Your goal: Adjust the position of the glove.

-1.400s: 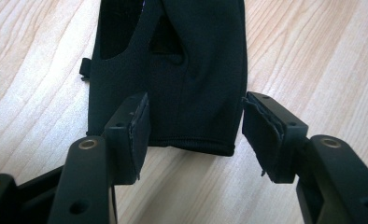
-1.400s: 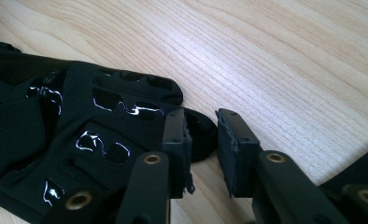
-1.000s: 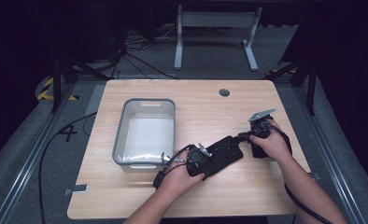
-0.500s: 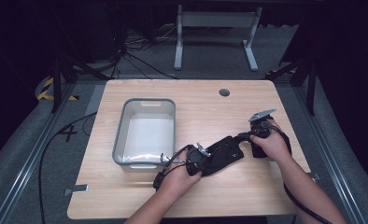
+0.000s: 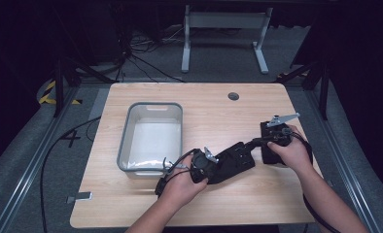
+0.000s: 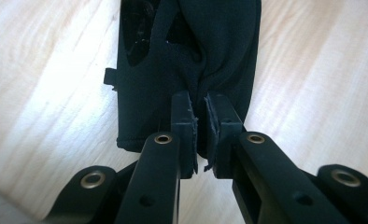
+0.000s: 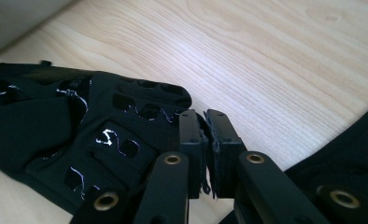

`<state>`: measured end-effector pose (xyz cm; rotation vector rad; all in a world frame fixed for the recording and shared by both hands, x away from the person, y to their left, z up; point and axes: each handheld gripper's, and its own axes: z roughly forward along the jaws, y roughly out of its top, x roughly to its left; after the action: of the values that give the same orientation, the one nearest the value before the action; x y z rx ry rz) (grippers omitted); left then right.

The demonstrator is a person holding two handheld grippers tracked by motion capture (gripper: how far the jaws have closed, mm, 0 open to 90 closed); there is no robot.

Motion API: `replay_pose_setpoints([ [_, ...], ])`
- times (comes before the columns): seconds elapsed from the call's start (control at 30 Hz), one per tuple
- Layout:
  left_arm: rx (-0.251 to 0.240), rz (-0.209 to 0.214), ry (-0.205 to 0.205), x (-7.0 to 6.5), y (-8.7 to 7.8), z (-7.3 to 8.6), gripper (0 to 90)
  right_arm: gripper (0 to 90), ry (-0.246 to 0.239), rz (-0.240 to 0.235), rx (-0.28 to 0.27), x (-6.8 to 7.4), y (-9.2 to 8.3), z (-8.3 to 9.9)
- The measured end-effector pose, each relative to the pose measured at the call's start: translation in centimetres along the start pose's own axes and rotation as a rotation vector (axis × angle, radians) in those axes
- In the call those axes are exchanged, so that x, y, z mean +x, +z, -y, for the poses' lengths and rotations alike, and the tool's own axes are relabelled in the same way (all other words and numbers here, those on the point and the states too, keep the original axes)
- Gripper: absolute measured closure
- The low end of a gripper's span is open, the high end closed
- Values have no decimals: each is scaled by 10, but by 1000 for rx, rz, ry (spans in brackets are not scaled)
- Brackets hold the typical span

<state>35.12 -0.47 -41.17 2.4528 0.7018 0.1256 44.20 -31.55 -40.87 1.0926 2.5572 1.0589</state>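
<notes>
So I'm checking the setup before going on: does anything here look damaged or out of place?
Yes: the pads on both grippers look frayed at the edges. Otherwise nothing stands out; the black glove is pinched at each end, and the bin sits upright.

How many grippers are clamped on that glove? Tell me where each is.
2. The left gripper pinches the glove's end toward the tub; the right gripper pinches its opposite end.

No text, label, brand or number can be read on any surface. Only two signs are seen on the floor left of the table: yellow-black hazard stripes (image 5: 47,92) and a dark cross mark (image 5: 71,139).
</notes>
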Motion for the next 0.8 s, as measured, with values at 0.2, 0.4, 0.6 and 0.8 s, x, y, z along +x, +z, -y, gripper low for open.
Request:
replay_pose_setpoints([
  [0.2,13,2,96,-9,-25,8,826,860,30,-30,-62,28,-38,14],
  [0.4,85,0,135,-18,-28,16,823,860,53,-49,-77,56,-52,36],
  [0.6,154,32,180,-17,-19,20,815,858,67,-39,-26,74,-48,58],
  [0.8,188,56,166,-12,-15,23,792,895,95,-44,24,80,-47,73],
])
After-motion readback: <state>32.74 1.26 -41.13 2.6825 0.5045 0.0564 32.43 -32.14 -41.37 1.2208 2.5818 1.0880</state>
